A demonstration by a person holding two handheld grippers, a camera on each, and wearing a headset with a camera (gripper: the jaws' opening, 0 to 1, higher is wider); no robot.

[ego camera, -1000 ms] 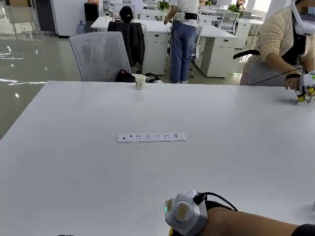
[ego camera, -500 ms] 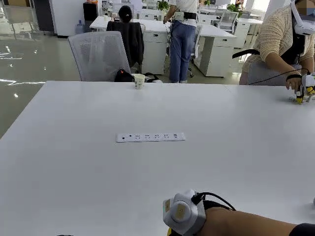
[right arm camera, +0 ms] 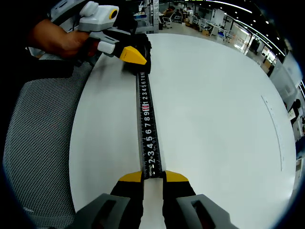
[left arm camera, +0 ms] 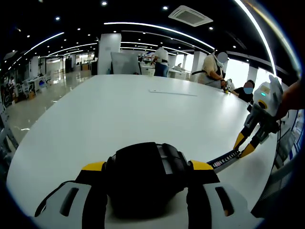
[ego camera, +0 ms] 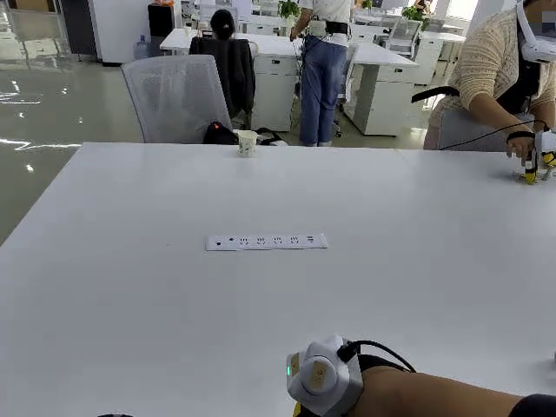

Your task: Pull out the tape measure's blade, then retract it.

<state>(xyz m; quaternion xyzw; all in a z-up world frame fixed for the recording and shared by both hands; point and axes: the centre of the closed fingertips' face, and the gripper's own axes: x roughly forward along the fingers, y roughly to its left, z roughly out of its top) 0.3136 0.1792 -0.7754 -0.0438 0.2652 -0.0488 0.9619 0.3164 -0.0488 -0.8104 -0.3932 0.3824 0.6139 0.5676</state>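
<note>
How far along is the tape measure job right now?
Done: the blade is drawn out of the tape measure case and lies along the white table near its edge. In hand: the left gripper clamps the case, and the right gripper pinches the blade's tip. Left: retracting the blade, which is extended.

A white power strip (ego camera: 267, 242) lies mid-table (ego camera: 130, 287). From it, a paper cup (ego camera: 248, 143) stands at twelve o'clock, a grey mesh chair (ego camera: 176, 98) at eleven, and a seated person (ego camera: 499, 69) at two.
</note>
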